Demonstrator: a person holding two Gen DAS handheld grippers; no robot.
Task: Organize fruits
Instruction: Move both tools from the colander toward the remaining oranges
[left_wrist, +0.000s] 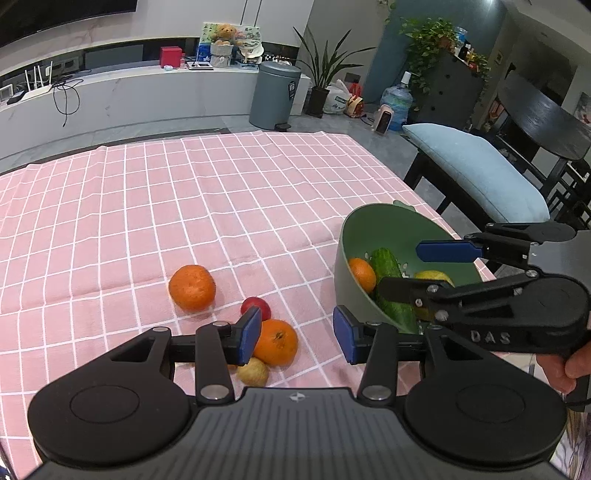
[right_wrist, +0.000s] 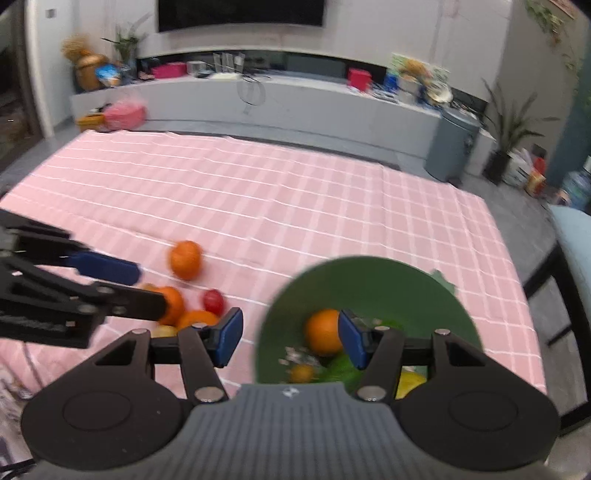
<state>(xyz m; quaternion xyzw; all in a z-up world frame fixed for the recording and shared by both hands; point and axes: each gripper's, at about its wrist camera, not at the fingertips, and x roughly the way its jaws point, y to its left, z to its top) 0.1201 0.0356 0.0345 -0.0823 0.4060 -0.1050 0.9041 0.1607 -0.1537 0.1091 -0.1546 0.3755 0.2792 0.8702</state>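
Nearest the left wrist camera, the left gripper (left_wrist: 295, 338) hangs with its pads apart, pressing nothing; the closest orange (left_wrist: 276, 342) sits between them, just beside the left pad. Left of it lies another orange (left_wrist: 192, 288), with a red fruit (left_wrist: 256, 307) and a pale apple (left_wrist: 253, 372) close by on the pink checked cloth (left_wrist: 110, 221). To grasp well, centre the orange, then close gently. Further right, the right gripper (right_wrist: 291, 338) hovers released over the green bowl (right_wrist: 369, 273), its fingers empty above fruit already inside.

Home living room, wall television (right_wrist: 242, 11), teddy bear (left_wrist: 224, 34), houseplants (left_wrist: 325, 74)
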